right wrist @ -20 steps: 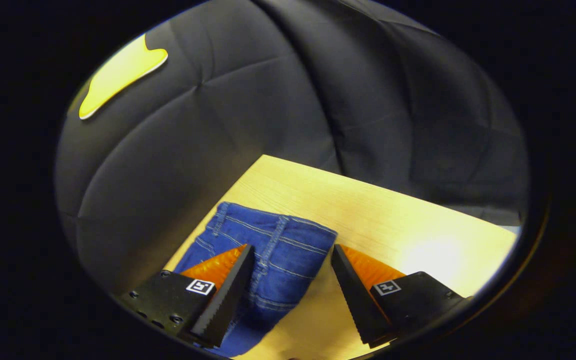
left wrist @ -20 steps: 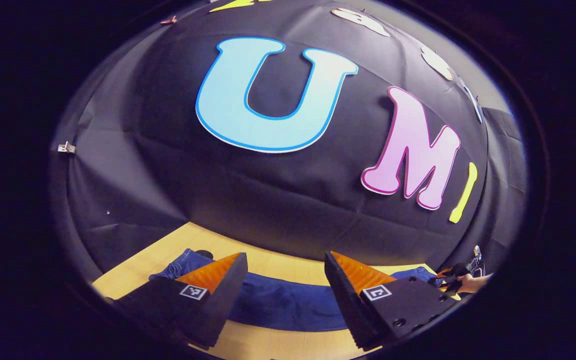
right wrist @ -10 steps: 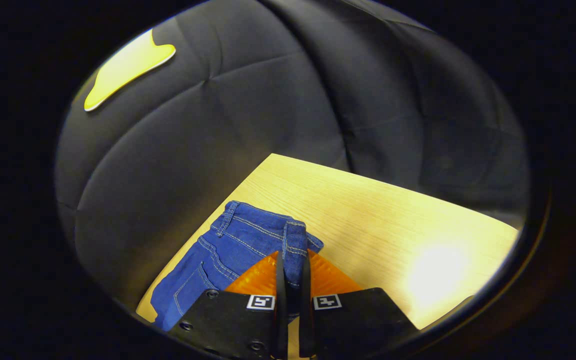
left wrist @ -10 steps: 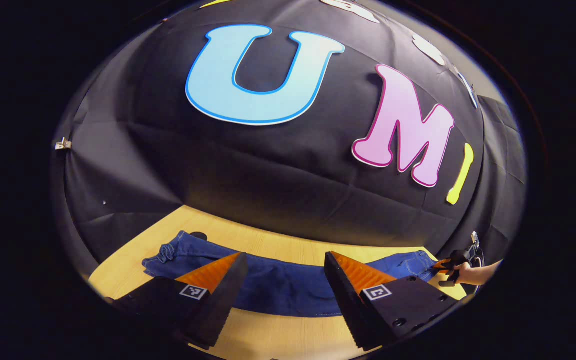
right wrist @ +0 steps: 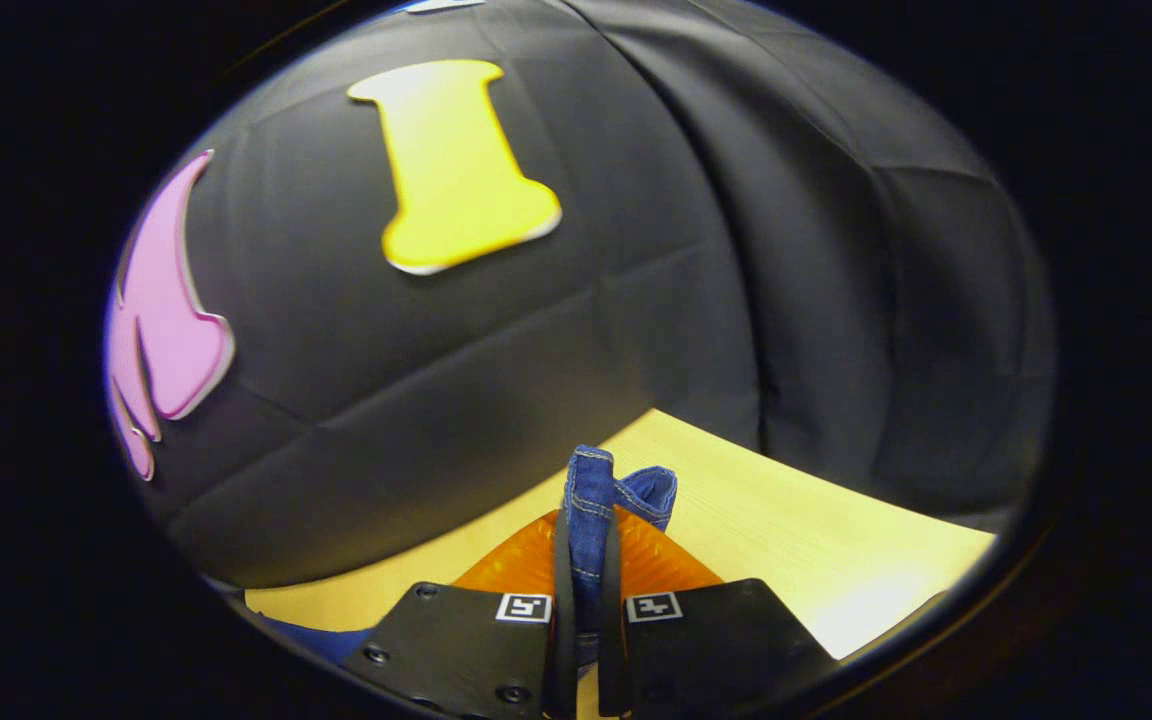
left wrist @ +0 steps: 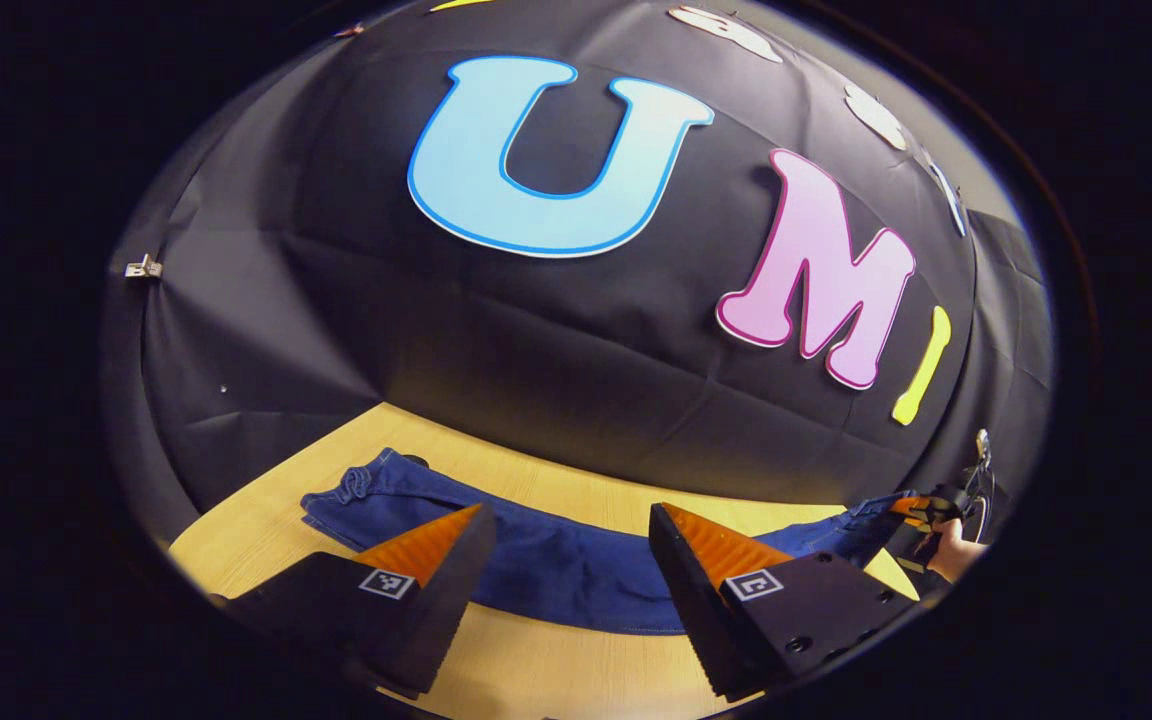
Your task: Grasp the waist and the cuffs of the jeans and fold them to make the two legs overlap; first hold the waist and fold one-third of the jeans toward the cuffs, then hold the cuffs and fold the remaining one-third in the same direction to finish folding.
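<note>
Blue jeans [left wrist: 546, 570] lie stretched across the wooden table [left wrist: 266, 520] in the left gripper view, cuffs [left wrist: 356, 490] at the left, waist end [left wrist: 856, 525] raised off the table at the far right. There a hand holds the right gripper [left wrist: 921, 510], which pinches that end. In the right gripper view my right gripper [right wrist: 584, 560] is shut on the denim waist [right wrist: 591, 500], which sticks up between its fingers. My left gripper [left wrist: 566, 570] hovers open above the middle of the jeans, touching nothing.
The black cloth wall [left wrist: 536, 380] stands close behind the table's far edge. Bare tabletop [right wrist: 836, 560] extends to the right of the lifted waist in the right gripper view. A small metal clip [left wrist: 143, 268] sits on the wall at the left.
My right gripper shut on the waist, then lifted it off the table and tilted upward. My left gripper stayed open and shifted only slightly above the jeans.
</note>
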`<state>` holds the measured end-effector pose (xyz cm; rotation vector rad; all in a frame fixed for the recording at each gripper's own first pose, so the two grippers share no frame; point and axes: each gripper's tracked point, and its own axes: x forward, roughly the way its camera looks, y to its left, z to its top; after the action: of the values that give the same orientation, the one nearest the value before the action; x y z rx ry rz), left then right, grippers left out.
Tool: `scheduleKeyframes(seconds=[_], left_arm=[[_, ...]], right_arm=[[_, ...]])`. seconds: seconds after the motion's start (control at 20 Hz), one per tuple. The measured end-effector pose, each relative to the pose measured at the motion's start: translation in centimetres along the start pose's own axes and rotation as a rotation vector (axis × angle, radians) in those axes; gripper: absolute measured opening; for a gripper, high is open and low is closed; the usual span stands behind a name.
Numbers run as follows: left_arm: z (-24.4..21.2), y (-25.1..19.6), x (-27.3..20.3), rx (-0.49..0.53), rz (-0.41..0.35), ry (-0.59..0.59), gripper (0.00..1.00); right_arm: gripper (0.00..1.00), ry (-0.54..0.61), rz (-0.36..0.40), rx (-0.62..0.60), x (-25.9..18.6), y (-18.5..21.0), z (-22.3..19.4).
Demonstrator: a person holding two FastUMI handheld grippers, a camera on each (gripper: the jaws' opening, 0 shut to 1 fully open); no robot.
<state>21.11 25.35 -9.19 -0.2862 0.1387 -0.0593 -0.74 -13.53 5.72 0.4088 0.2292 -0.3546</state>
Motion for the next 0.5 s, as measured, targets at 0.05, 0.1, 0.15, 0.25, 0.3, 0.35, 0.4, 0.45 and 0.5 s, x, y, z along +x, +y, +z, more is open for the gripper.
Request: scheduleKeyframes(seconds=[0.05, 0.1, 0.15, 0.25, 0.3, 0.35, 0.4, 0.45, 0.5], left_arm=[[-0.2, 0.3, -0.4, -0.003, 0.005, -0.002, 0.97], [-0.2, 0.5, -0.8, -0.010, 0.008, -0.002, 0.97], [-0.5, 0.8, -1.1, -0.020, 0.009, -0.001, 0.97], [-0.7, 1.2, -1.7, -0.042, 0.009, -0.001, 0.97], [-0.9, 1.4, -2.0, -0.051, 0.010, -0.003, 0.97], [-0.8, 1.8, -2.3, -0.059, 0.013, -0.006, 0.97], [-0.9, 2.2, -2.7, -0.066, 0.014, -0.009, 0.97], [-1.0, 2.6, -3.0, -0.072, 0.017, -0.010, 0.97], [-1.1, 3.1, -3.1, -0.078, 0.023, -0.009, 0.96]], right_arm=[[0.12, -0.024, 0.039, -0.029, -1.5, 0.6, 0.5], [0.12, -0.046, 0.080, -0.054, -3.0, 1.1, 0.4], [0.12, -0.064, 0.120, -0.077, -4.4, 1.5, 0.3], [0.12, -0.085, 0.201, -0.117, -5.9, 2.4, -0.2], [0.12, -0.093, 0.243, -0.142, -6.0, 2.1, -0.7], [0.12, -0.101, 0.286, -0.172, -6.7, 2.0, -1.3], [0.12, -0.110, 0.337, -0.208, -6.7, 1.8, -2.2], [0.12, -0.121, 0.392, -0.248, -6.7, 1.8, -3.4], [0.12, -0.128, 0.451, -0.289, -6.8, 1.8, -4.5]])
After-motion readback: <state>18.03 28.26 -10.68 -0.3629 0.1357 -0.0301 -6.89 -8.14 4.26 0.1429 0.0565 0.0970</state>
